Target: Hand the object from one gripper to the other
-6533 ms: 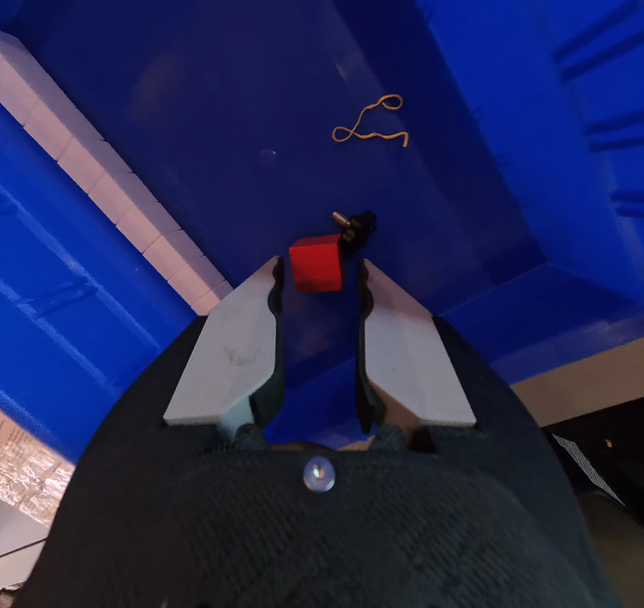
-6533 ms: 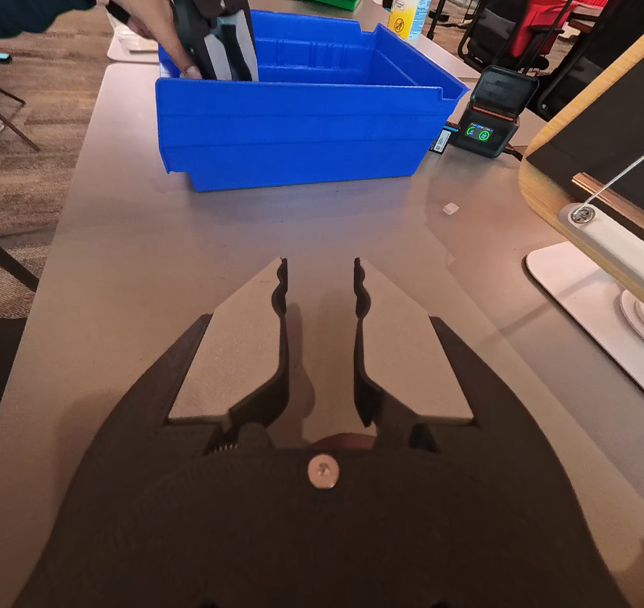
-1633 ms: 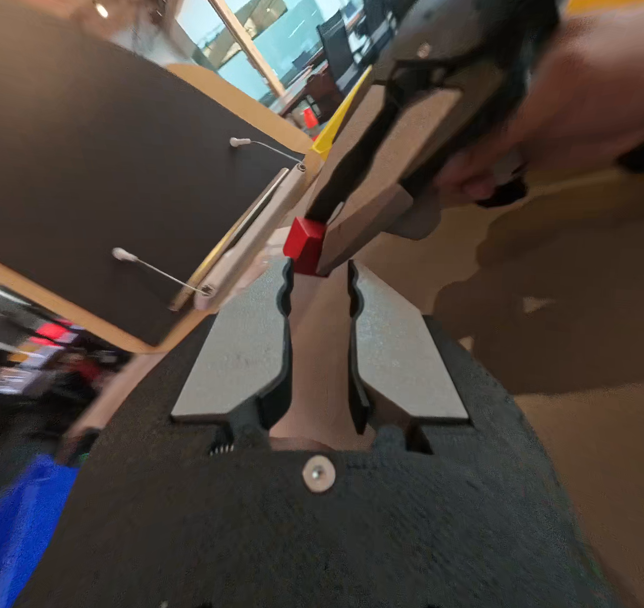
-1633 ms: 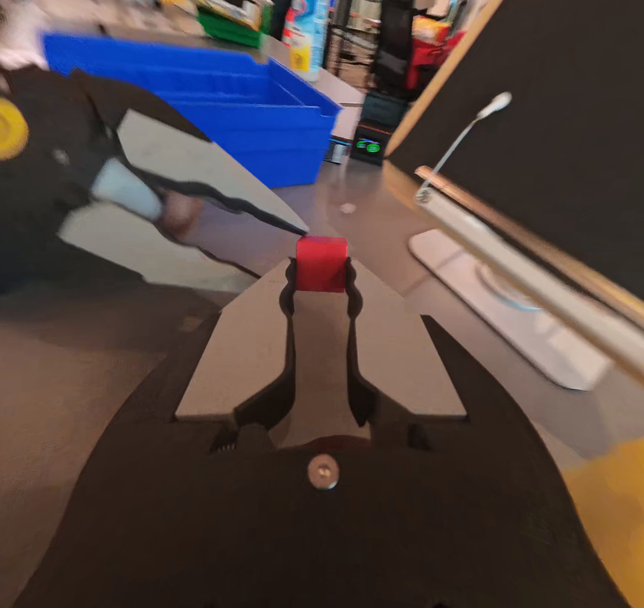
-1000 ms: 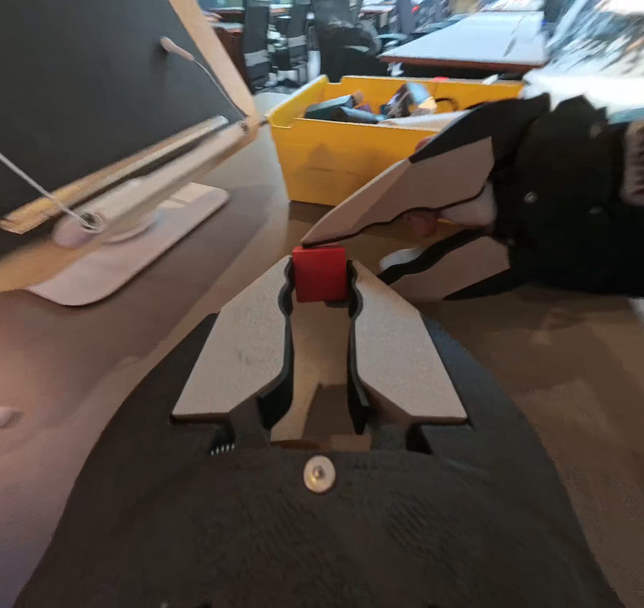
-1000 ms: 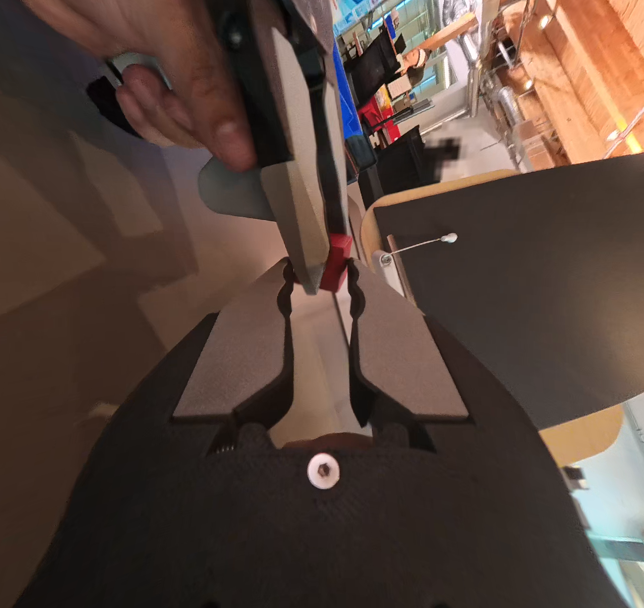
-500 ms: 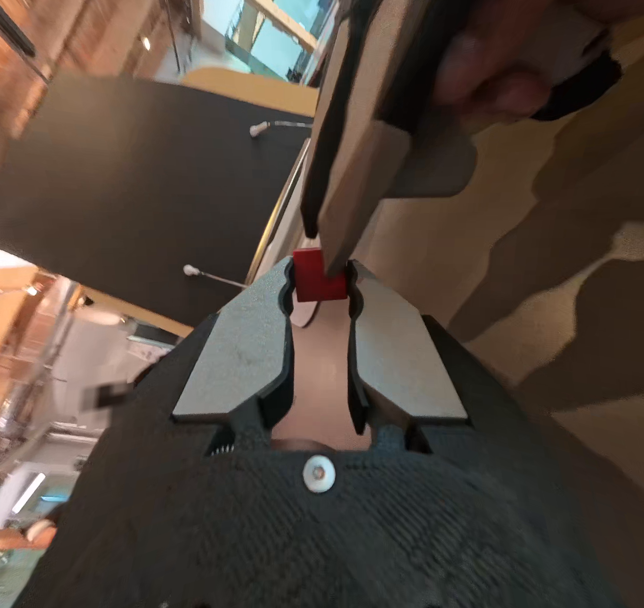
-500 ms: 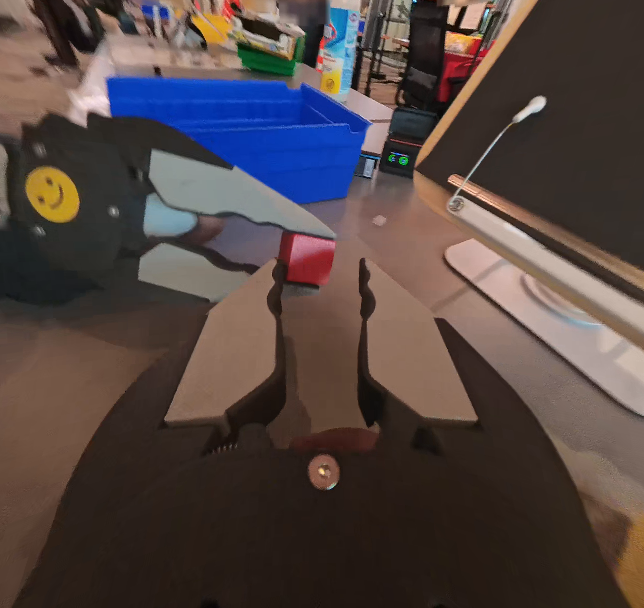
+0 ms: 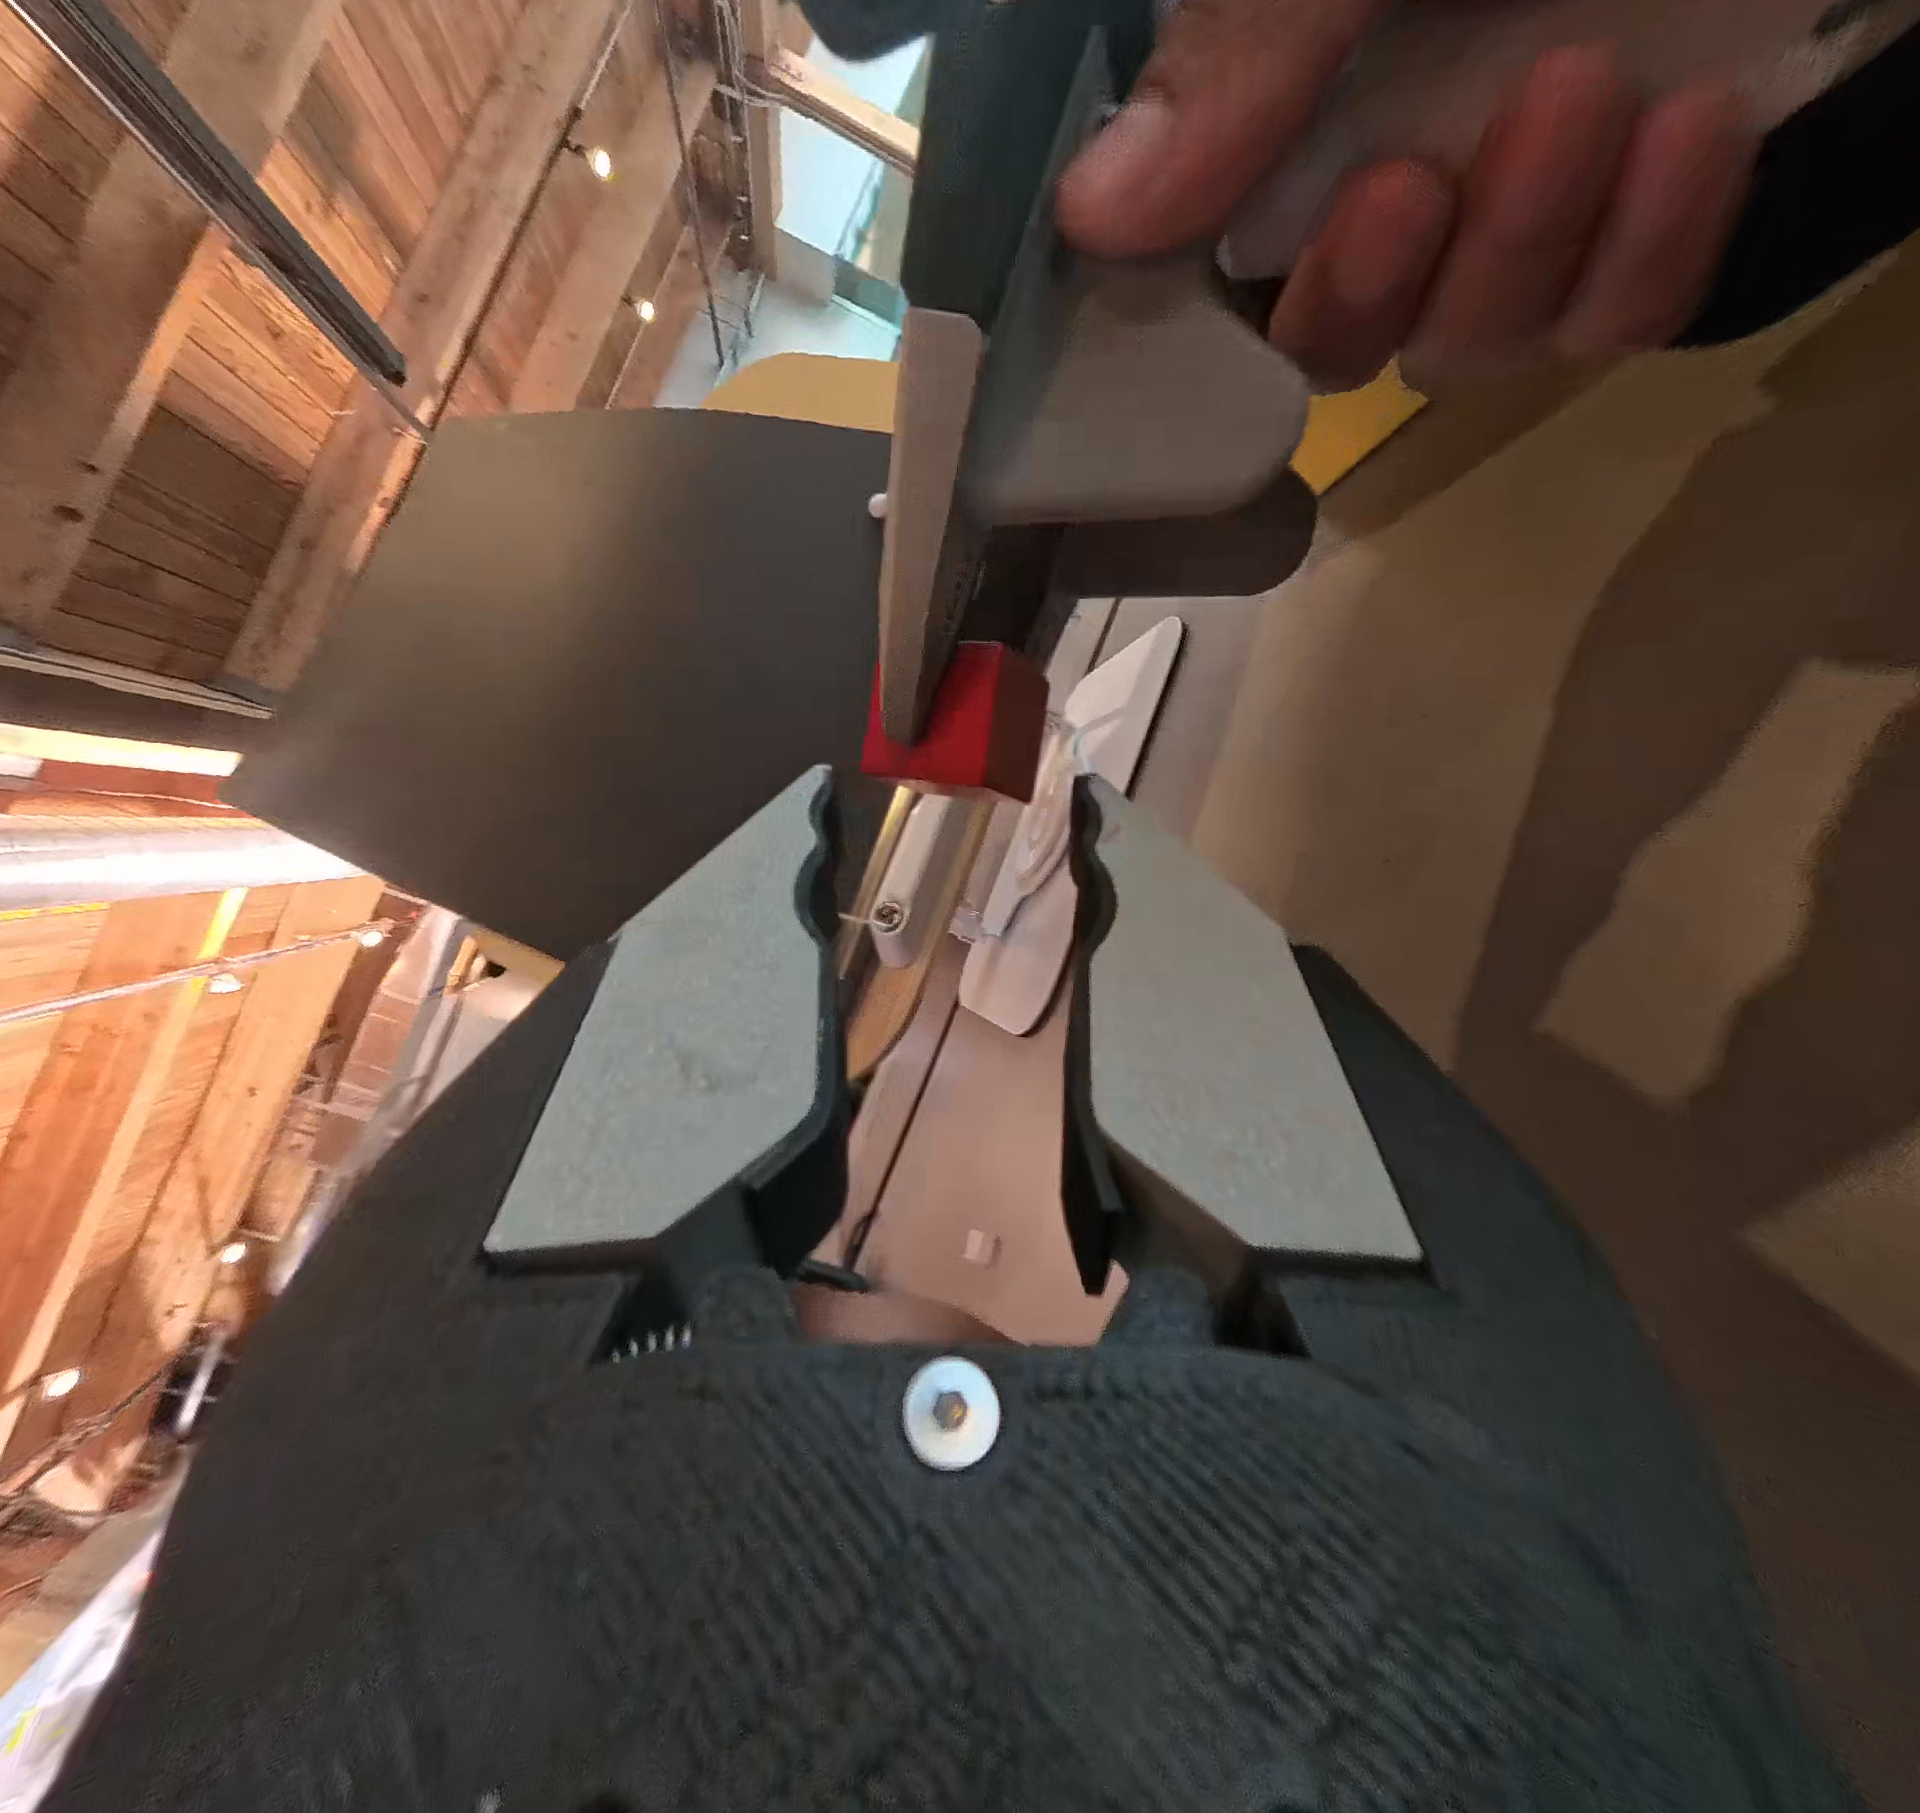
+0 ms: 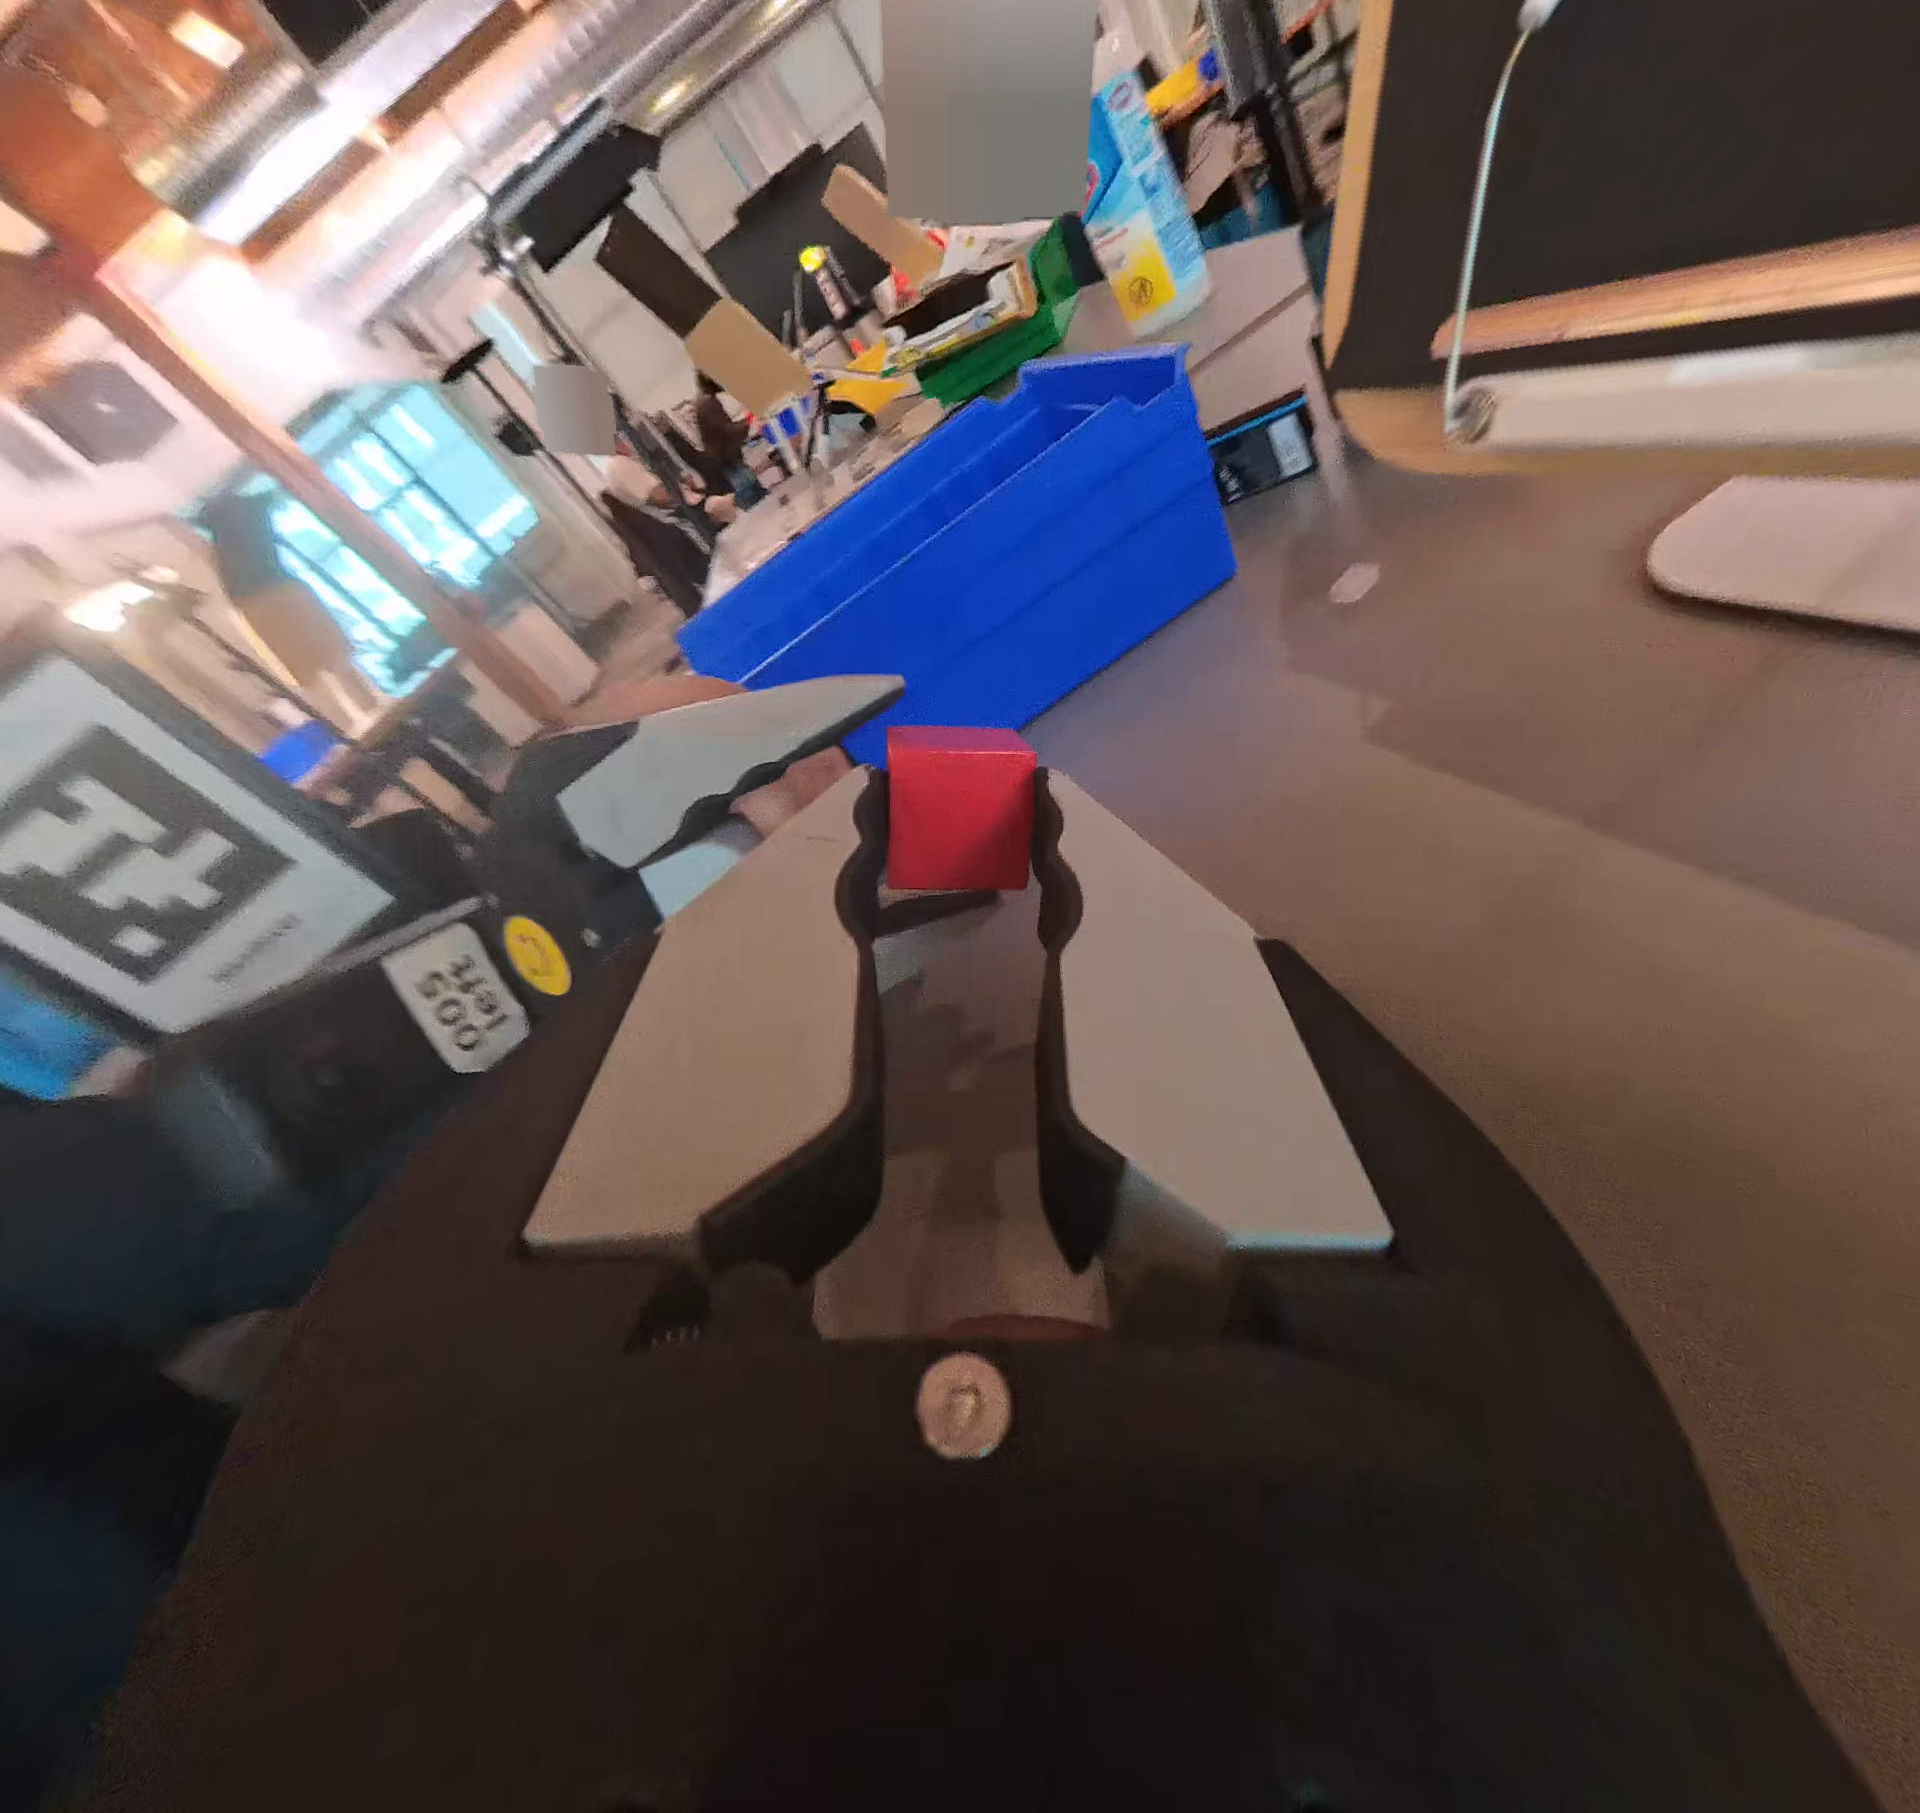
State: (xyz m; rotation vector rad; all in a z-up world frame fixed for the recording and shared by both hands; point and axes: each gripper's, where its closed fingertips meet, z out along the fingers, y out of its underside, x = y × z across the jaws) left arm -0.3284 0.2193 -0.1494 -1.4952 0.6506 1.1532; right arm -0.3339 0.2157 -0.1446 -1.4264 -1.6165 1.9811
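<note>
The jaws of the right gripper (image 10: 958, 807) are clamped on the small red wooden cube (image 10: 958, 807), held above the grey table (image 10: 1558, 828). The left gripper (image 9: 951, 807) gapes empty just beside it. A blue plastic bin (image 10: 987, 568) sits farther along the table.

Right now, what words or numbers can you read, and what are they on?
I won't read writing out; these bear it.
White tag beside the yellow sticker: printed characters.
Black-and-white square marker: pattern only.
Blue-and-white container: label blurred.
Left wrist view: none.
</note>
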